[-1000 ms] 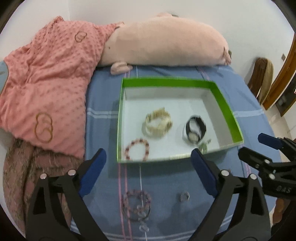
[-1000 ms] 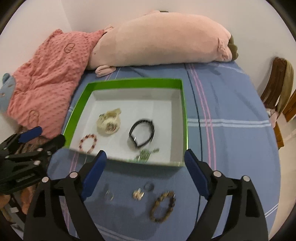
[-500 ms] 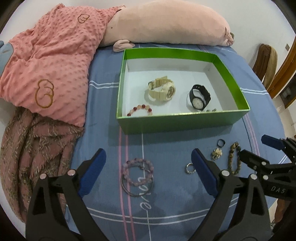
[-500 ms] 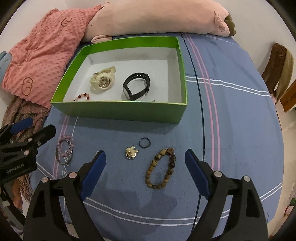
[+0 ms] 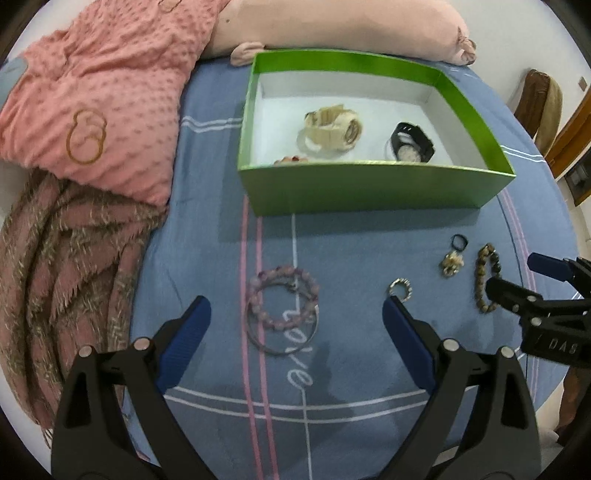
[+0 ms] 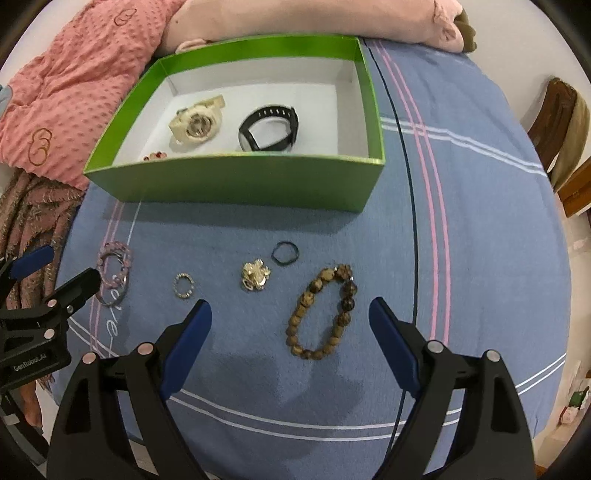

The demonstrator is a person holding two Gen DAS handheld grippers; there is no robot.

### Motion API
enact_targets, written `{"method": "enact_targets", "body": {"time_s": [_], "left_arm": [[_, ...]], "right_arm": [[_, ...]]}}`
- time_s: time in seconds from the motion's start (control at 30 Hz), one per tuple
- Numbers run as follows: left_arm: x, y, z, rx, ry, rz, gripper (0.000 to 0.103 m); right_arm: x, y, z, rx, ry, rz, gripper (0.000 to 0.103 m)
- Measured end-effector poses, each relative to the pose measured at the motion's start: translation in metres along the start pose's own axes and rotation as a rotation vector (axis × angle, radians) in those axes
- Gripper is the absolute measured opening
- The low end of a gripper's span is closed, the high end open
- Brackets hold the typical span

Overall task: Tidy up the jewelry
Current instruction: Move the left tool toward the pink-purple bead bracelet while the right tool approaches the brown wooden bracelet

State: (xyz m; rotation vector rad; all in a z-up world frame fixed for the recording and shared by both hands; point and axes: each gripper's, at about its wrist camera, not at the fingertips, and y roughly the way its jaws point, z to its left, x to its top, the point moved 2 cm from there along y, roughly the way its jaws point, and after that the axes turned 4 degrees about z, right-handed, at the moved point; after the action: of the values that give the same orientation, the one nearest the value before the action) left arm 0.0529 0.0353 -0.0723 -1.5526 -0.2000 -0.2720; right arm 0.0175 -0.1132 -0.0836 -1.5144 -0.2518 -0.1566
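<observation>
A green box [image 5: 369, 188] [image 6: 236, 184] on the blue cloth holds a cream watch [image 5: 332, 127] [image 6: 197, 122], a black watch [image 5: 412, 144] [image 6: 269, 127] and a red bead bracelet [image 5: 291, 159] [image 6: 155, 156]. In front of the box lie a pink bead bracelet [image 5: 282, 295] [image 6: 112, 267] over a silver bangle [image 5: 282, 332], a small silver ring [image 5: 400, 287] [image 6: 184, 286], a gold charm [image 5: 451, 263] [image 6: 255, 276], a black ring [image 5: 459, 242] [image 6: 284, 253] and a brown bead bracelet [image 5: 487, 278] [image 6: 321, 317]. My left gripper [image 5: 295, 321] hangs open above the pink bracelet. My right gripper [image 6: 290, 321] hangs open above the brown bracelet.
A pink dotted blanket [image 5: 96, 103] and a fringed brown throw [image 5: 62, 258] lie at the left. A long pink plush pillow [image 5: 332, 26] lies behind the box. A wooden chair [image 6: 561, 122] stands at the right beyond the bed's edge.
Both grippers have sunk and tipped downward, so the loose jewelry in front of the box now sits between their fingers. Nothing on the cloth has moved.
</observation>
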Motion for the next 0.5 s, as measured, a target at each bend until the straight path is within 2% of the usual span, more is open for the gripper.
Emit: {"method": "enact_targets", "body": {"time_s": [0.3,0.5], "left_arm": [[-0.026,0.021,0.033,0.024,-0.071,0.089,0.095],[-0.030,0.026,0.037,-0.022,-0.098,0.109,0.095]], "right_arm": [[-0.012,0.016,-0.012,-0.031,0.031,0.064,0.087],[-0.016,0.021,-0.010,-0.016,0.026,0.086,0.087]]}}
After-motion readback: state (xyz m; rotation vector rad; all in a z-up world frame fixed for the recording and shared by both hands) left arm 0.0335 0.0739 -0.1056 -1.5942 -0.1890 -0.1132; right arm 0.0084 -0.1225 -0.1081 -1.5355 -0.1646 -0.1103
